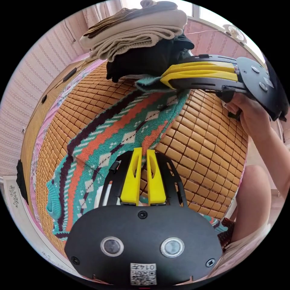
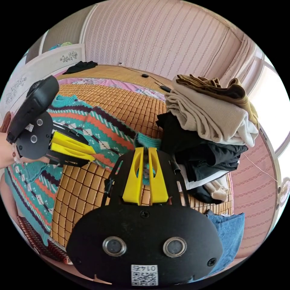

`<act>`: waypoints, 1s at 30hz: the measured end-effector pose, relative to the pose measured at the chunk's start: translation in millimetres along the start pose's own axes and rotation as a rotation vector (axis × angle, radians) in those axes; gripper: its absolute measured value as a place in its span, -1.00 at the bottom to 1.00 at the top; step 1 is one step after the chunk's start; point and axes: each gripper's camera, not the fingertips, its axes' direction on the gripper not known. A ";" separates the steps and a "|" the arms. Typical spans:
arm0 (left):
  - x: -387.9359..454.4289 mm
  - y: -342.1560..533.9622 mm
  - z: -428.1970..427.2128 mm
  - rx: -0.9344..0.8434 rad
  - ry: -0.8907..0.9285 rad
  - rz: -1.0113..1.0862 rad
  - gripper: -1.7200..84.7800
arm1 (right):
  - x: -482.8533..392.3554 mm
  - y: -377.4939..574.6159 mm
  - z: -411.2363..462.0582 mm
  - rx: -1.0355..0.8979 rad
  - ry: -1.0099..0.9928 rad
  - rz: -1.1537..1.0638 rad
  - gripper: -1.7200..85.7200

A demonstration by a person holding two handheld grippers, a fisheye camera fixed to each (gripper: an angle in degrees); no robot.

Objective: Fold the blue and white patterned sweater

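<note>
The sweater (image 1: 105, 142) lies stretched across the woven mat (image 1: 205, 151) of the bed, patterned in teal, orange, dark and white bands, one end reaching toward the pile of folded clothes (image 1: 139, 39) and the other trailing away from that pile toward the mat's edge. The left gripper (image 1: 144, 152) has its yellow fingers (image 1: 133, 178) nearly together, tips set at the sweater's edge on the side away from the pile; whether cloth is actually pinched between them cannot be told. The right gripper (image 2: 145, 151), seen in its own view just beside the pile, has its fingers drawn close with a strip of teal knit showing between them, and appears to be gripping that end. Judged from this layout, the step in hand is drawing one part over to make a fold. To do it well, both held edges should travel together, level and taut, keeping clear of the pile so nothing is dragged off it.
</note>
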 end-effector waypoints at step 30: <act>-153.6 693.5 -76.9 0.198 0.014 -0.835 -0.88 | -305.6 -113.3 -20.8 -0.052 -0.745 -0.433 -0.71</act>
